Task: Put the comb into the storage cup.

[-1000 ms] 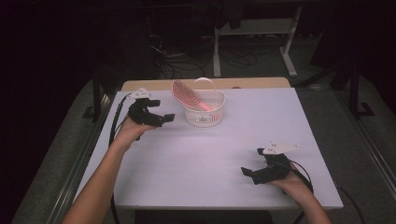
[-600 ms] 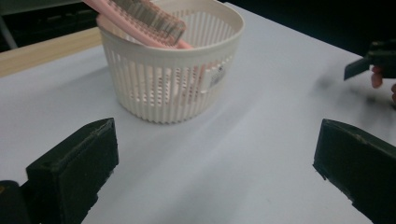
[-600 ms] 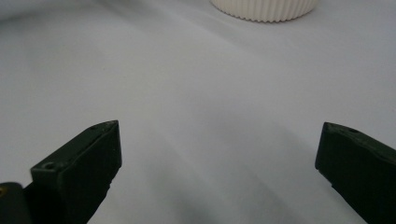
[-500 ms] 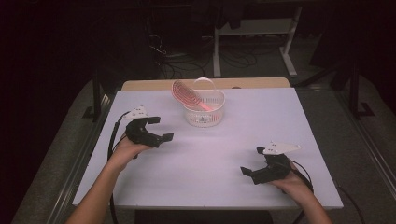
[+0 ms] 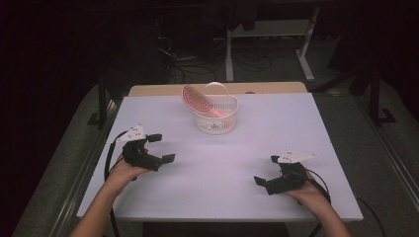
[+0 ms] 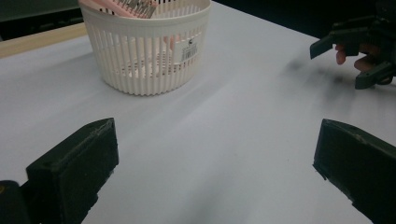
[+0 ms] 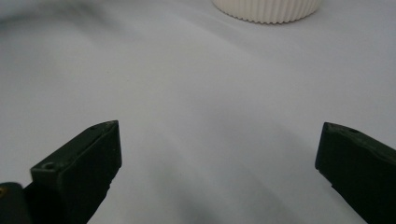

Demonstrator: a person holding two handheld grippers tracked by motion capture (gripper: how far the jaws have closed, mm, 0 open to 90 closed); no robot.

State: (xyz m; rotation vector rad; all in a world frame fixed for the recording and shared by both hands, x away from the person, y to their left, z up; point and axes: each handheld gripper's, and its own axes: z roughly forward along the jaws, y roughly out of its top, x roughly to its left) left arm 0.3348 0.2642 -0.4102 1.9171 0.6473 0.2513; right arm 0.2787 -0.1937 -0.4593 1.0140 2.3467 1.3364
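Note:
A white slotted basket (image 5: 216, 118) stands at the far middle of the white table (image 5: 247, 148). A pink ribbed plate (image 5: 196, 100) leans in it beside a pale round plate (image 5: 219, 89). My left gripper (image 5: 162, 148) rests open at the table's left side, well short of the basket, with nothing between its jaws. In the left gripper view the basket (image 6: 149, 51) is ahead and to the left of my open left gripper (image 6: 215, 168). My right gripper (image 5: 267, 170) is open and empty near the front right. The basket's base (image 7: 266, 9) lies far beyond my right gripper (image 7: 217, 168).
A tan strip (image 5: 163, 90) runs along the table's far edge. Black cables trail from both grippers over the table's sides. Dark floor, cables and a stand's legs (image 5: 269, 44) lie beyond the table. The other hand and its gripper (image 6: 359, 51) show far off.
My left gripper has pulled back from beside the basket toward the near left of the table, still open. The right gripper has stayed where it was.

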